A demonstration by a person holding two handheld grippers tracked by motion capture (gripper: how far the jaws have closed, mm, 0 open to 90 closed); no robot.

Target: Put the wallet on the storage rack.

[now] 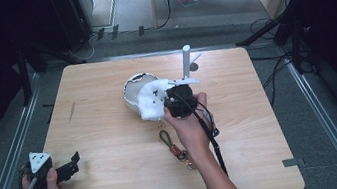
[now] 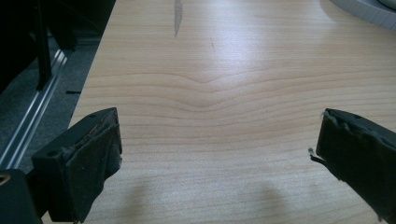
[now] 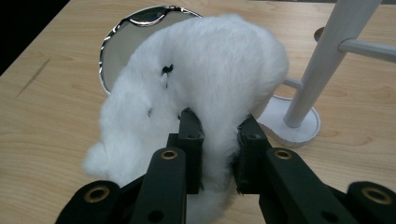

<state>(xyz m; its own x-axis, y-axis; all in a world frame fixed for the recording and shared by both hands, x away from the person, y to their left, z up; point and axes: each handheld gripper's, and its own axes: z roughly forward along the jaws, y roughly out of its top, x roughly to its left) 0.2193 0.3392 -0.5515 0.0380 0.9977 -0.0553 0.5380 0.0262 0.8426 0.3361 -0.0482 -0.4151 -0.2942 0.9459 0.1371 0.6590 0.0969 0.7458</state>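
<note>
Far left: dark room edge and a metal floor rail [image 1: 3, 169] running along the grey floor [image 1: 311, 118].

Left gripper [image 1: 68, 166] — rests at the near left corner of the pale wooden table [image 1: 114, 183], jaws spread wide, nothing but bare wood grain between them. A dark streak [image 2: 177, 16] marks the wood ahead of it.

Centre: a round mirror [image 1: 131, 91] with a shiny rim lies flat on the table. White furry item [image 3: 210, 74] sits over its right part, small black marks on the fur — possibly a plush toy, hard to tell.

Right gripper [image 3: 218, 154] — jaws pinched on a fold of the fur.

Just right of it: white stand [image 3: 327, 60], upright post on a round base. Nearer the person, a cord with a red clasp [image 1: 174, 146] on the table.
</note>
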